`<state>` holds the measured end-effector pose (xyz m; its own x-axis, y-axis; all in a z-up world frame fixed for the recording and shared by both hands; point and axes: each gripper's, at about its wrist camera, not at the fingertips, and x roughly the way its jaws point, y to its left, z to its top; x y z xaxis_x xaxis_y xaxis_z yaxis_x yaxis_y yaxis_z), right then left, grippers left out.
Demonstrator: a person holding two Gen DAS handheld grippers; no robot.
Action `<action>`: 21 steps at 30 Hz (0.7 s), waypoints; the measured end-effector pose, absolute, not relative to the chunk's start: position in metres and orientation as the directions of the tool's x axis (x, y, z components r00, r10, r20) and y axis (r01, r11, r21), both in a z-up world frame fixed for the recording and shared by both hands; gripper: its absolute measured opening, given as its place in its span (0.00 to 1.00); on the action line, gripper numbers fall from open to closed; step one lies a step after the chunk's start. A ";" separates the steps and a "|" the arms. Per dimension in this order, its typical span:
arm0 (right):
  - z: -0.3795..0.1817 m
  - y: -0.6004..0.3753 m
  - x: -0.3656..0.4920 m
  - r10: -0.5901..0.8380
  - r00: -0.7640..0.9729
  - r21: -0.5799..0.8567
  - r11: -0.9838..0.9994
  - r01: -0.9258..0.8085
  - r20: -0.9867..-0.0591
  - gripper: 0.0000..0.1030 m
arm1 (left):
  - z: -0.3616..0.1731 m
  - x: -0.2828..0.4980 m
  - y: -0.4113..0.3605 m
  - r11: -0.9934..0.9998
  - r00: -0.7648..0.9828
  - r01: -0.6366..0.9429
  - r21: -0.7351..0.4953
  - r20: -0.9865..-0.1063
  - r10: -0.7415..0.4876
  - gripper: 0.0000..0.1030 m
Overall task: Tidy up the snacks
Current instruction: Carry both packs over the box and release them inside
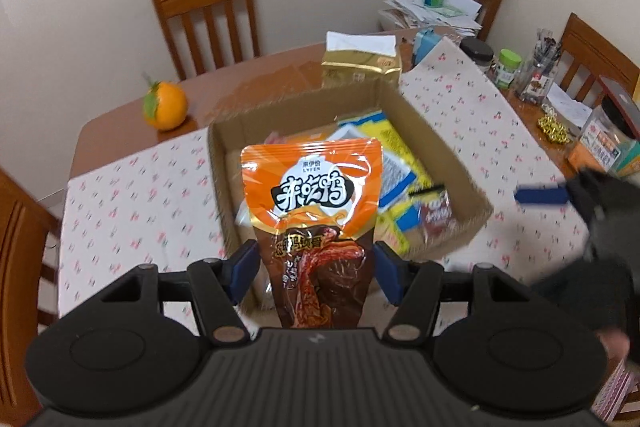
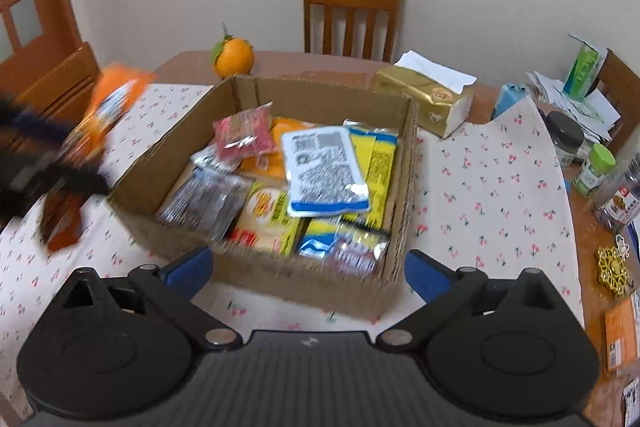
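Observation:
My left gripper point(image 1: 316, 273) is shut on an orange and brown snack pouch point(image 1: 316, 203), held upright over the near left part of the open cardboard box point(image 1: 452, 155). The pouch shows blurred at the left of the right wrist view point(image 2: 108, 107). The box point(image 2: 280, 277) holds several snack packets, among them a white and blue packet point(image 2: 320, 171), yellow packets point(image 2: 376, 155) and a red packet point(image 2: 244, 135). My right gripper point(image 2: 308, 267) is open and empty, just in front of the box's near wall. It shows blurred at the right of the left wrist view point(image 1: 560, 195).
The box sits on a floral cloth point(image 2: 492, 187) on a wooden table. An orange point(image 2: 234, 57) lies behind the box, a gold tissue pack point(image 2: 428, 99) at its back right. Jars and bottles point(image 2: 592, 167) crowd the right edge. Wooden chairs point(image 2: 352, 15) surround the table.

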<state>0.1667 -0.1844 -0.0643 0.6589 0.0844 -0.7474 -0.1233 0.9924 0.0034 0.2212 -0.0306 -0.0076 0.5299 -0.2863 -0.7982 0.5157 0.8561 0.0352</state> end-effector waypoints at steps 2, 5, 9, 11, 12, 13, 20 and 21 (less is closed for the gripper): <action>-0.062 -0.182 0.159 0.081 0.665 -0.011 0.991 -0.133 -0.743 1.00 | -0.007 0.233 -0.040 0.849 0.523 0.528 0.030 -0.799 -0.298 0.59; -0.058 -0.181 0.151 0.081 0.673 -0.016 0.991 -0.137 -0.735 1.00 | -0.005 0.248 -0.059 0.832 0.522 0.554 0.036 -0.793 -0.313 0.59; -0.054 -0.185 0.145 0.084 0.677 0.002 0.993 -0.121 -0.731 1.00 | -0.008 0.270 -0.085 0.817 0.503 0.577 0.015 -0.794 -0.341 0.59; -0.054 -0.188 0.142 0.080 0.677 0.006 0.994 -0.111 -0.731 1.00 | -0.013 0.282 -0.095 0.816 0.491 0.578 0.005 -0.800 -0.344 0.59; -0.055 -0.189 0.141 0.077 0.678 0.005 0.994 -0.107 -0.731 1.00 | -0.015 0.289 -0.100 0.818 0.489 0.576 -0.002 -0.801 -0.346 0.59; -0.055 -0.191 0.140 0.072 0.678 0.004 0.995 -0.101 -0.732 1.00 | -0.018 0.296 -0.105 0.819 0.488 0.574 -0.005 -0.801 -0.347 0.59; -0.055 -0.203 0.136 0.047 0.676 0.009 0.998 -0.060 -0.735 1.00 | -0.044 0.339 -0.133 0.840 0.478 0.543 -0.001 -0.822 -0.310 0.59; -0.055 -0.205 0.136 0.045 0.675 0.009 0.998 -0.056 -0.737 1.00 | -0.049 0.345 -0.136 0.844 0.475 0.537 0.002 -0.827 -0.300 0.59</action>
<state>0.1357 -0.2051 -0.0554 0.6749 0.0447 -0.7366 -0.0559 0.9984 0.0093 0.3449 -0.1356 -0.0494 0.4748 -0.2998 -0.8275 0.5370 0.8436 0.0025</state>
